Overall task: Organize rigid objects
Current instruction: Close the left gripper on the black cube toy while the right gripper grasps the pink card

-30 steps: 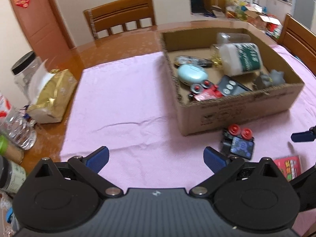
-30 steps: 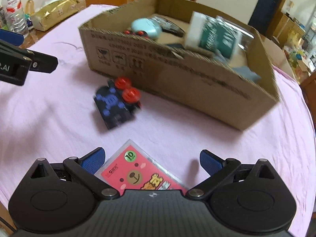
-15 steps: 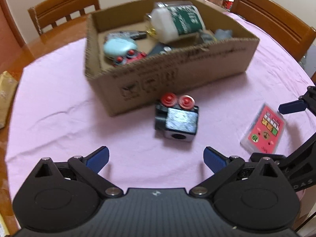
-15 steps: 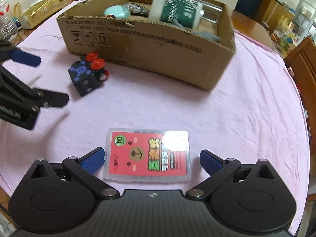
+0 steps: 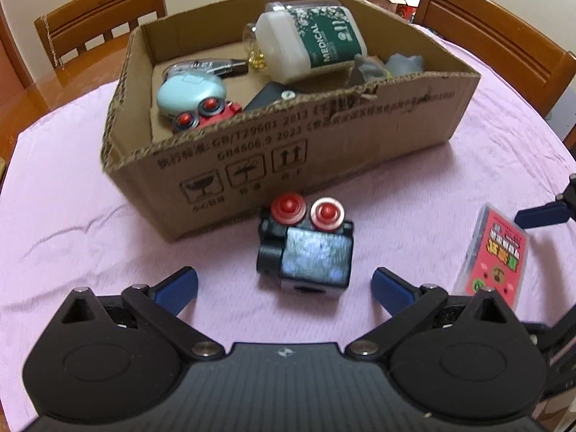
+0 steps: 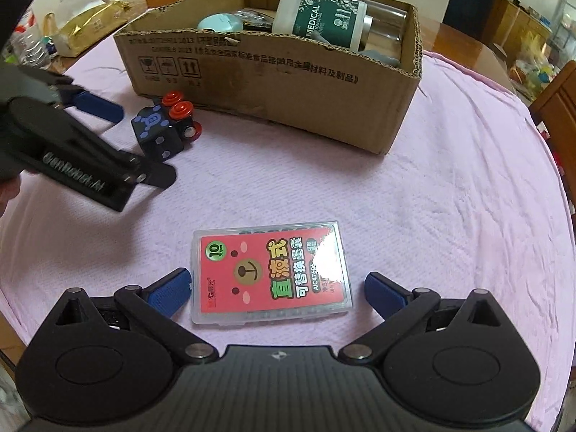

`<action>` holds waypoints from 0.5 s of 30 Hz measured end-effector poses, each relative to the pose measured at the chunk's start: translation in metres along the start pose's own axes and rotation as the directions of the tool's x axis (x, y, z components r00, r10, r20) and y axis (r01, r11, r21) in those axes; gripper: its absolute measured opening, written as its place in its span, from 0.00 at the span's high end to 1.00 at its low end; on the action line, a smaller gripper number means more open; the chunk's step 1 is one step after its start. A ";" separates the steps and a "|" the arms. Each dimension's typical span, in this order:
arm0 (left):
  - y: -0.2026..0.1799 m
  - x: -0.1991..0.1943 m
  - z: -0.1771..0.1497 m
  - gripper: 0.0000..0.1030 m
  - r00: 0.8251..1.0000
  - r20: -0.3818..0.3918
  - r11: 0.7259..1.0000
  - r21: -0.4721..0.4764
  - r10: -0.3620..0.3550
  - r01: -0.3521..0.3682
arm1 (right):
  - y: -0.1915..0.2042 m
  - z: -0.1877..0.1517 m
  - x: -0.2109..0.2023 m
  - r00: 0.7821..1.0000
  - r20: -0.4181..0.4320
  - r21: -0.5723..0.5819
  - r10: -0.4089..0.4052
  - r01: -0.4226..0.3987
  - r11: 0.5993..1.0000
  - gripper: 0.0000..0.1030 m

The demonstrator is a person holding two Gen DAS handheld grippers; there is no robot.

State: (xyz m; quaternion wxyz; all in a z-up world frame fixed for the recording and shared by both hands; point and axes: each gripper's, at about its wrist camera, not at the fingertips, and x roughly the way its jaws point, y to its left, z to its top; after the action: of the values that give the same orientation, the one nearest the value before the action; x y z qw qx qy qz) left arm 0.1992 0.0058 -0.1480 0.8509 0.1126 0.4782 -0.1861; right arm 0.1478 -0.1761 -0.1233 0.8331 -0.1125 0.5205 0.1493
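Observation:
A black cube toy (image 5: pixel 305 255) with two red knobs lies on the pink cloth in front of the cardboard box (image 5: pixel 324 144). My left gripper (image 5: pixel 284 288) is open, its blue fingers on either side of the toy's near end, not touching it. The right wrist view shows the same toy (image 6: pixel 162 129) and the left gripper (image 6: pixel 108 144) around it. A flat clear case with a red label (image 6: pixel 271 273) lies between the open fingers of my right gripper (image 6: pixel 277 293). The case (image 5: pixel 495 252) also shows at the right of the left wrist view.
The box (image 6: pixel 270 82) holds a white and green medical bottle (image 5: pixel 313 45), a mint case (image 5: pixel 190 91), a red toy (image 5: pixel 205 115) and other items. Wooden chairs (image 5: pixel 104 18) stand behind the table. A gold bag (image 6: pixel 93 25) and bottles sit at the far left.
My left gripper has swung right and come close to the black cube toy. My right gripper has moved closer to the red-labelled case, which now lies between its fingers.

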 end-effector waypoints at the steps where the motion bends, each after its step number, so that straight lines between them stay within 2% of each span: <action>1: -0.001 0.001 0.001 0.00 1.000 0.006 1.000 0.005 0.000 0.000 | 0.000 -0.001 0.000 1.000 0.003 -0.002 0.001 -0.001 1.000 0.00; 8: -0.005 0.002 0.008 0.12 0.999 0.027 0.999 0.041 -0.031 0.030 | -0.001 -0.003 -0.002 1.000 0.010 -0.004 0.003 -0.003 1.000 0.00; 13: -0.009 0.000 0.012 0.26 0.998 0.040 0.998 0.052 -0.041 0.039 | 0.000 -0.002 0.000 1.000 0.020 -0.003 0.002 -0.002 1.000 0.00; 15: -0.009 -0.002 0.012 0.34 0.998 0.046 0.998 0.052 -0.042 0.039 | 0.000 -0.002 0.000 1.000 0.024 -0.003 0.002 -0.002 1.000 0.00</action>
State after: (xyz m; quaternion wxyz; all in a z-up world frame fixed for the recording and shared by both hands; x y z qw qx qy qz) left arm 0.2040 -0.0070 -0.1401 0.8547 0.1204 0.4554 -0.2181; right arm 0.1461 -0.1768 -0.1240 0.8391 -0.1112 0.5103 0.1522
